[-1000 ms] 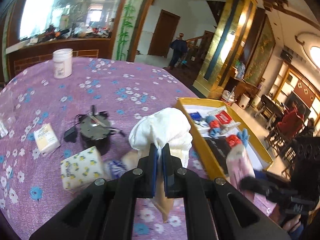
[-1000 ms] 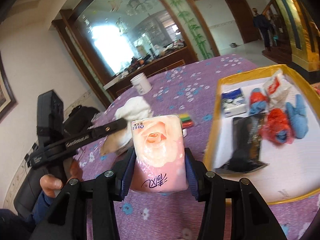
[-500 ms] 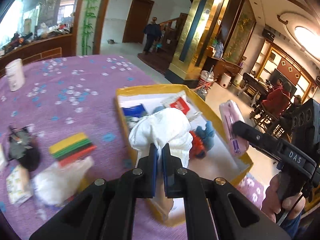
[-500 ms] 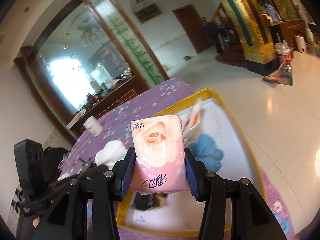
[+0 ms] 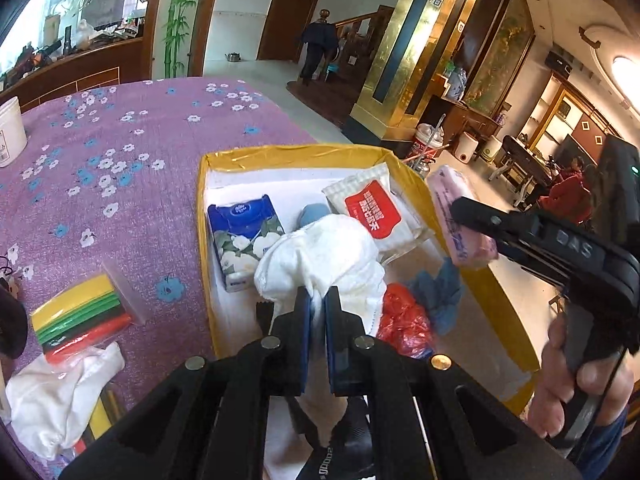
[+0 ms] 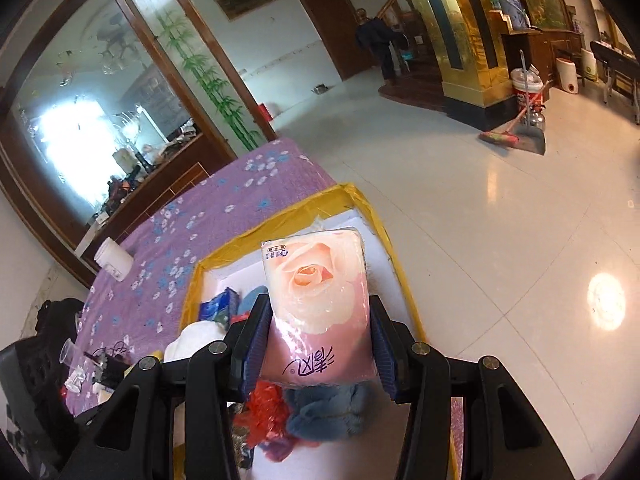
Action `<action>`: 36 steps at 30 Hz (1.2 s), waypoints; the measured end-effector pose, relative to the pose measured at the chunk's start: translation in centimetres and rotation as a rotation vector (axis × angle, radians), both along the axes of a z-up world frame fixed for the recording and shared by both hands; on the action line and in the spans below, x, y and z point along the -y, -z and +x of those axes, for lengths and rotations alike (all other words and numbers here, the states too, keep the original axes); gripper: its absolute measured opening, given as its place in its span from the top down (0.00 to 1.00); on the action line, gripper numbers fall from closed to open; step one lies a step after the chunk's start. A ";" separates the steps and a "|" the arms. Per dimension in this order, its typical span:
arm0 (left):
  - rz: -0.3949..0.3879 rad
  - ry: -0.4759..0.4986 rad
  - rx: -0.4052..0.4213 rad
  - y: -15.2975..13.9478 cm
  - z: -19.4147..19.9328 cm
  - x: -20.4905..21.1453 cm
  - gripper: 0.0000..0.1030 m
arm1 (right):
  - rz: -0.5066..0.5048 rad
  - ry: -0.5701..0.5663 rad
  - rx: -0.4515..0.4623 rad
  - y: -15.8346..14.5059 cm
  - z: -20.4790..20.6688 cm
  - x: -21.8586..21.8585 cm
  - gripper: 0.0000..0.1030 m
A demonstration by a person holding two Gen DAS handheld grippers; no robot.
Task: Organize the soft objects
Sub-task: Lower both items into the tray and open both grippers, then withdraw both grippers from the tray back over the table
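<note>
My left gripper (image 5: pixel 316 308) is shut on a bunched white cloth (image 5: pixel 324 256) and holds it above the yellow-rimmed box (image 5: pixel 296 154). My right gripper (image 6: pixel 320 332) is shut on a pink rose-print tissue pack (image 6: pixel 316 296) over the box's far right edge (image 6: pixel 396 264); the pack also shows in the left wrist view (image 5: pixel 460 216). Inside the box lie a blue tissue pack (image 5: pixel 244 236), a white pack with a red label (image 5: pixel 372 208), a red bag (image 5: pixel 404 320) and a blue cloth (image 5: pixel 436 292).
On the purple flowered tablecloth (image 5: pixel 120 152) left of the box lie a striped yellow-green-red packet (image 5: pixel 80 320), another white cloth (image 5: pixel 56 396) and a white jar (image 5: pixel 10 132). The table edge and tiled floor (image 6: pixel 500 200) lie right of the box.
Both grippers have moved from the table's clutter to over the box, each still holding its item. The left one has come closer above the box's contents.
</note>
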State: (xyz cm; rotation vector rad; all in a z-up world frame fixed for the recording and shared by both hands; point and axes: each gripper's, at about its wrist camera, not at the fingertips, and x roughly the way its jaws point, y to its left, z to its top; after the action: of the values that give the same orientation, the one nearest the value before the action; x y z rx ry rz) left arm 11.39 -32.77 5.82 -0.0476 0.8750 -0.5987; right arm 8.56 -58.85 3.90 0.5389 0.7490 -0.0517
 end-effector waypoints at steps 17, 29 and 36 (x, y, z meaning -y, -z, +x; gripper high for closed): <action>-0.041 0.013 0.054 -0.3 -1.1 -0.2 0.59 | 0.020 0.005 -0.002 0.1 1.0 -0.4 0.32; -0.028 0.015 0.098 -2.2 -2.8 -0.5 0.49 | 0.012 -0.041 0.158 -2.9 -6.4 -3.1 0.32; 0.004 0.007 0.116 -3.3 -5.0 -2.1 0.39 | 0.022 -0.098 0.181 -3.2 -8.7 -5.5 0.32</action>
State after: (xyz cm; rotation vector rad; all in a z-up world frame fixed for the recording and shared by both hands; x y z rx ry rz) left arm 6.39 -30.67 9.13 -0.0061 0.7646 -0.6004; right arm -0.14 -53.32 7.10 0.5199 0.5988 0.0954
